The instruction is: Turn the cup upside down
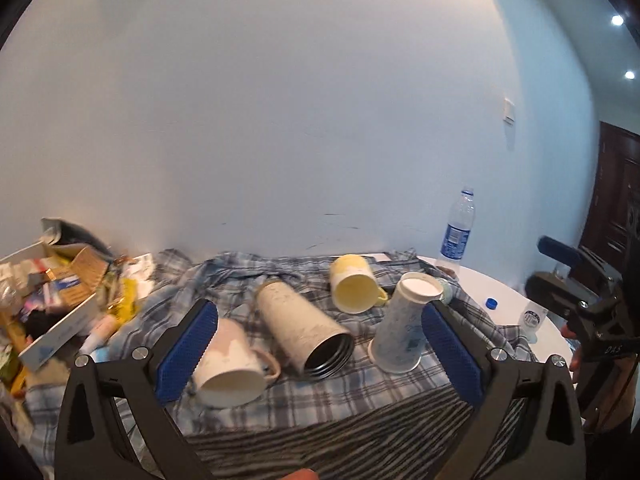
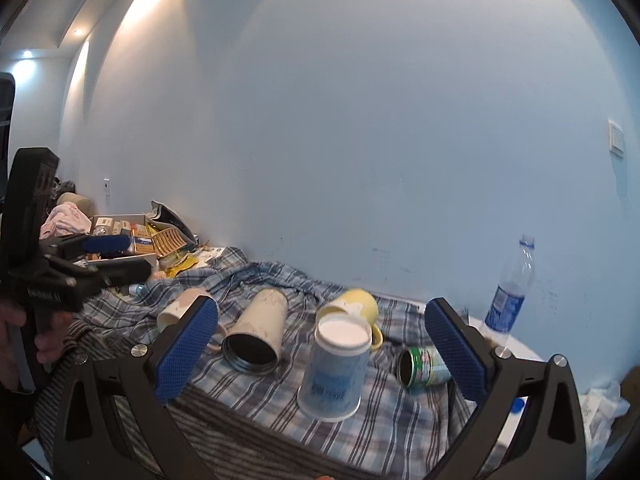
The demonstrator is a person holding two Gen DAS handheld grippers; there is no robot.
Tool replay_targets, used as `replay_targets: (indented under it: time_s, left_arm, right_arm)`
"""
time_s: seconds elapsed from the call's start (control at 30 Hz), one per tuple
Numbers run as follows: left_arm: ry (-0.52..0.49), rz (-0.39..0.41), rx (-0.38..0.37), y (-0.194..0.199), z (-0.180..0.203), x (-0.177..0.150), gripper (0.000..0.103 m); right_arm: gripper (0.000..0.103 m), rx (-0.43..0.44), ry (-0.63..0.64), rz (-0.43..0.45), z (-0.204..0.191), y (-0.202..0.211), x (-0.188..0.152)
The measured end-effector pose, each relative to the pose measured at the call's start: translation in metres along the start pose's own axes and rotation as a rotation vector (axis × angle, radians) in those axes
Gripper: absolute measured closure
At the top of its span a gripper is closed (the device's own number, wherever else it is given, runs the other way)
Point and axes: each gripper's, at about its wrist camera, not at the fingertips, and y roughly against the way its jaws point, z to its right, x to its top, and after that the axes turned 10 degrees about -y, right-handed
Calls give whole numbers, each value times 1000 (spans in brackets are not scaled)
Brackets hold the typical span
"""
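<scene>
Both grippers hang over the table with jaws spread wide and nothing between them: the left gripper [image 1: 320, 344] frames 2 vessels lying on their sides, a pinkish mug [image 1: 230, 364] and a cream flask [image 1: 302, 336]. The right gripper [image 2: 322, 348] frames the paper cup [image 2: 336, 368], which stands mouth down on the plaid cloth [image 2: 400, 432], touching neither pad. A yellow mug [image 2: 356, 304] lies just behind it, a green can [image 2: 424, 366] to its right, and a water bottle [image 2: 510, 288] by the wall.

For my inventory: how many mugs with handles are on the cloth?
2: a white mug lying at the left, a yellow mug lying behind the paper cup. Others may be hidden.
</scene>
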Motion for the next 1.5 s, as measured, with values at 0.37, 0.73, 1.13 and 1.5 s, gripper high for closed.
replay_targets:
  time_s: [0.37, 0.73, 1.13, 1.5]
  left_arm:
    - [-33, -82, 123, 15, -6, -56, 0]
    - [-50, -132, 145, -16, 3, -84, 0]
    - [-77, -189, 217, -37, 7, -107, 0]
    - [-65, -203, 210, -40, 5, -108, 0]
  right_arm:
    - [0, -8, -68, -29, -1, 28, -27]
    - [0, 20, -107, -132, 3, -9, -79]
    - [0, -41, -92, -228, 3, -36, -106]
    - [0, -42, -84, -239, 1, -38, -106]
